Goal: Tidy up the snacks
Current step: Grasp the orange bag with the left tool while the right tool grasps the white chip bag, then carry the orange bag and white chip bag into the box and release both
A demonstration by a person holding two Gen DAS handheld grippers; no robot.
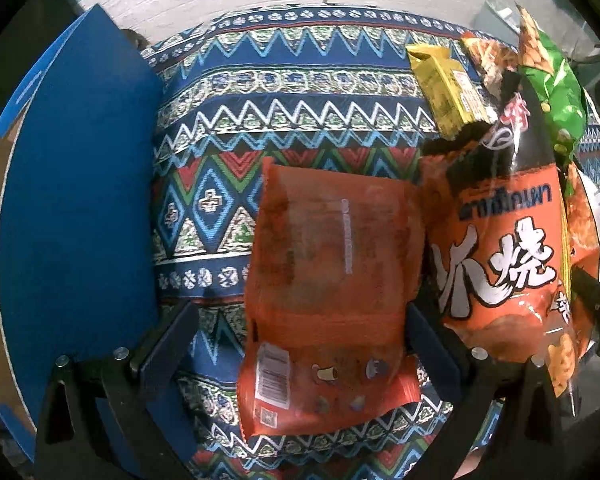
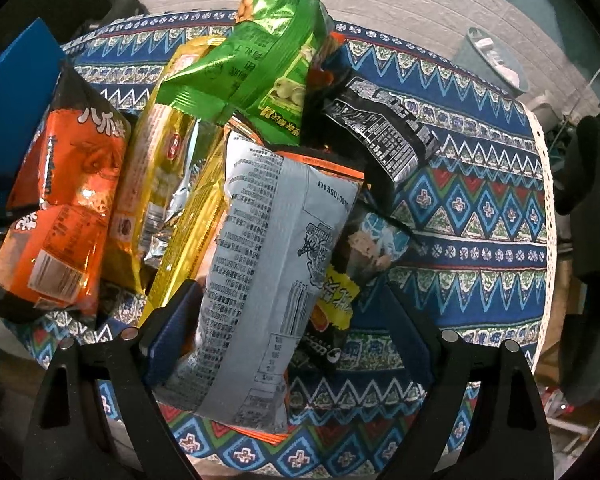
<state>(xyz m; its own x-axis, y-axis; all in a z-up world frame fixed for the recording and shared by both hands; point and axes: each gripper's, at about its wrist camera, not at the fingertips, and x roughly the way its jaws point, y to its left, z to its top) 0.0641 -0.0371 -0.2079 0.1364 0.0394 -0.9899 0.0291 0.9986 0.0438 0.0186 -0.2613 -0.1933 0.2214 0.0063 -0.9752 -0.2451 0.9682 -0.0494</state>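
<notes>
In the left wrist view an orange snack packet (image 1: 328,280) lies flat, back side up, on the patterned tablecloth (image 1: 284,112). My left gripper (image 1: 300,340) is open around its near half; the right finger sits at the packet's edge and the left finger stands apart from it. In the right wrist view a grey-backed bag (image 2: 260,264) tops a heap of snacks. My right gripper (image 2: 290,332) is open, with the bag's near end between the fingers. The left finger is against the bag and the right finger is clear of it.
A blue box (image 1: 76,184) stands at the left of the table. The heap holds an orange-and-black bag (image 1: 504,248), a yellow pack (image 2: 160,168), a green bag (image 2: 272,52) and a black packet (image 2: 380,132). The lace-trimmed table edge (image 2: 548,200) runs along the right.
</notes>
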